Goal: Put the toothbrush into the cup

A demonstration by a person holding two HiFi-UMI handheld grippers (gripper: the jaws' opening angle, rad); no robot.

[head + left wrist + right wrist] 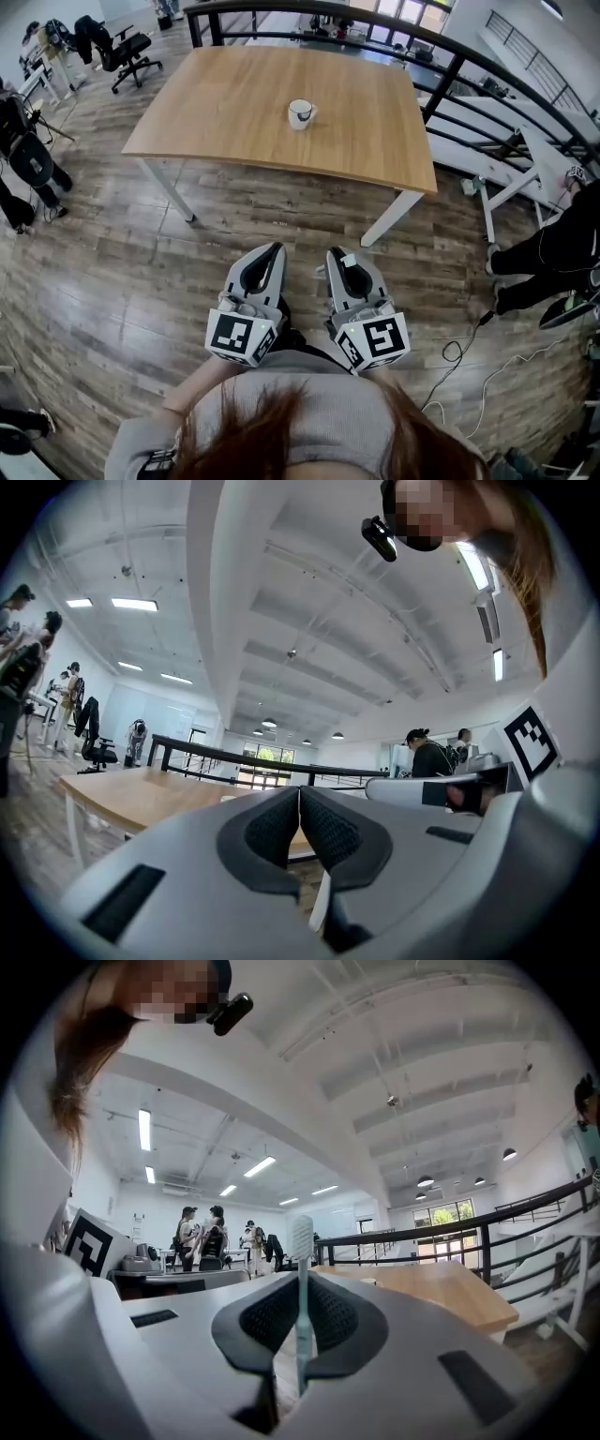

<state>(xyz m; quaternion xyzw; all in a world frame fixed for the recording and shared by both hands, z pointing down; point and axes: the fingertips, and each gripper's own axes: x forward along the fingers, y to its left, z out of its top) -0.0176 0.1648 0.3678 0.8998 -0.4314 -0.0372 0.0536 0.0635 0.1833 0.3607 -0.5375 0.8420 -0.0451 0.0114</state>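
A white cup (300, 113) with a dark rim stands near the middle of the wooden table (216, 103), far ahead of both grippers. My right gripper (336, 253) (302, 1283) is held level over the floor, close to the person's body. It is shut on a white toothbrush (302, 1241) that stands upright between the pads, bristle head on top. My left gripper (273, 249) (299, 796) is beside it, also level. Its jaws are shut with nothing between them.
The table stands on white legs (169, 192) on a wood-plank floor. A black railing (450, 66) runs behind and to the right of it. An office chair (127, 52) is at the back left, a person (562, 248) stands at the right, and cables (469, 366) lie on the floor.
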